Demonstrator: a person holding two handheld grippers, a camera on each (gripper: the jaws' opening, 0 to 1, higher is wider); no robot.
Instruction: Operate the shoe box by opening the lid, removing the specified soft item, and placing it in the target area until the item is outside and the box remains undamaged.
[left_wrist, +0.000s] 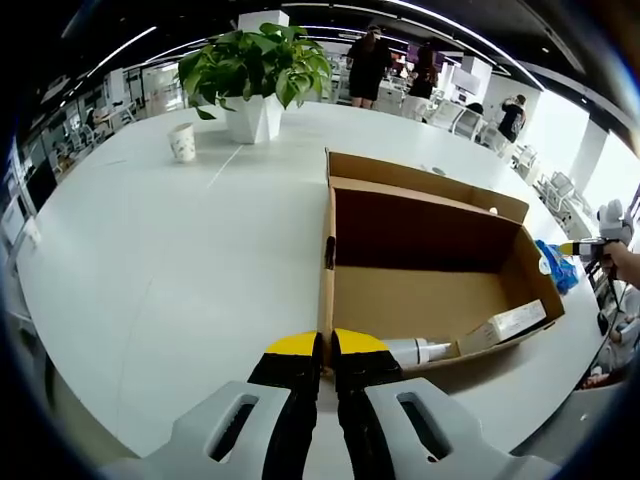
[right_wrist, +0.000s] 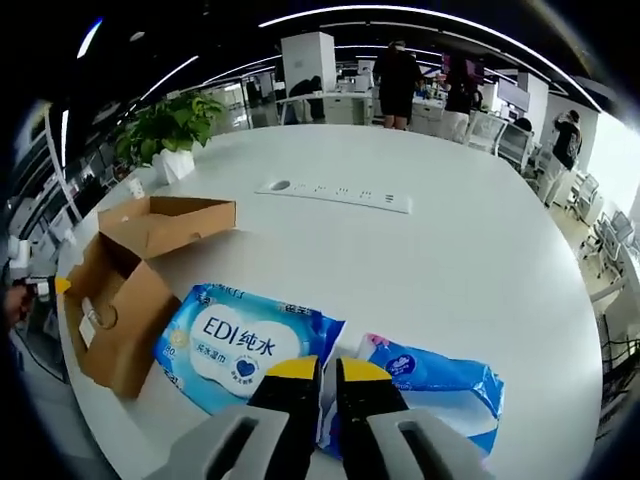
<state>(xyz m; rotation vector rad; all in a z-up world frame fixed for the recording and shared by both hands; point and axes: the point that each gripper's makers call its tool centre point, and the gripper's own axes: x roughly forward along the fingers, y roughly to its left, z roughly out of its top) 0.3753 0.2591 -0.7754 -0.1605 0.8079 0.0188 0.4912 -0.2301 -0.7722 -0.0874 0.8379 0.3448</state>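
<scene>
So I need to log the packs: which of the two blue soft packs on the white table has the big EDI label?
The larger blue-and-white wipes pack, lying nearer the brown cardboard box; the other blue pack shows only a small heart mark.

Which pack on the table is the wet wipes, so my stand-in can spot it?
Start at the open cardboard shoe box on the white table. Two soft blue packs lie beside it. The wipes pack is the one nearer the box, with a white oval label reading "EDI"; the other pack is paler.

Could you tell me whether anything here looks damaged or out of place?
Nothing looks damaged. The box stands open and intact, a bottle inside. Two wipe packs lie flat on the table beside it.
</scene>
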